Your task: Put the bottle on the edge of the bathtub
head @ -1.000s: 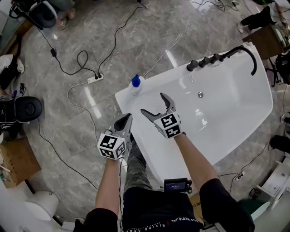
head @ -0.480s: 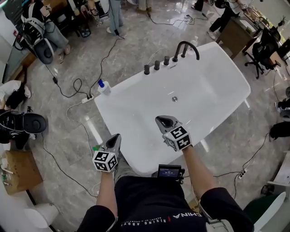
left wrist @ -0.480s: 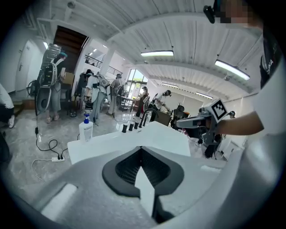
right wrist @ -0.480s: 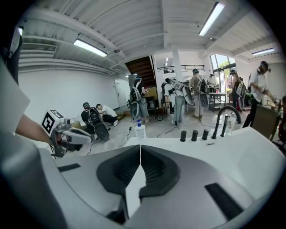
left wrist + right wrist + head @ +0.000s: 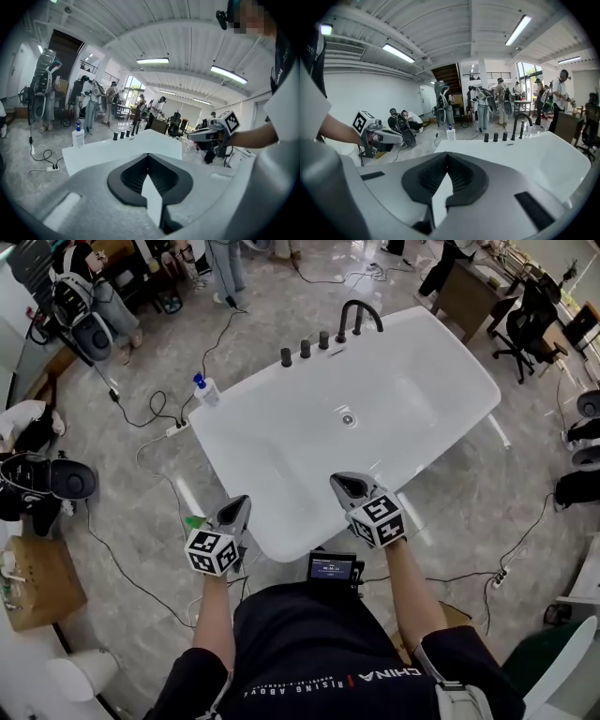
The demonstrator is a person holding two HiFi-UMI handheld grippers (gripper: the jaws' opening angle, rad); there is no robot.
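Fingers (image 5: 349, 487) together (empty), bottle (image 5: 204, 390) on bathtub (image 5: 217, 457) rim

Glossy white bathtub (image 5: 422, 390); polished grey stone floor (image 5: 469, 512); black metal faucet (image 5: 359, 313) at 12 o'clock; white plastic bottle (image 5: 205, 390) at 10 o'clock.

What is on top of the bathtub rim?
A bottle stands at the far left corner; three knobs and a faucet line the far rim. The left hand-held gripper and right hand-held gripper hide parts of the near rim.

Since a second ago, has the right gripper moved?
Yes. The right gripper pulled back across the bathtub to its near rim, away from the bottle.
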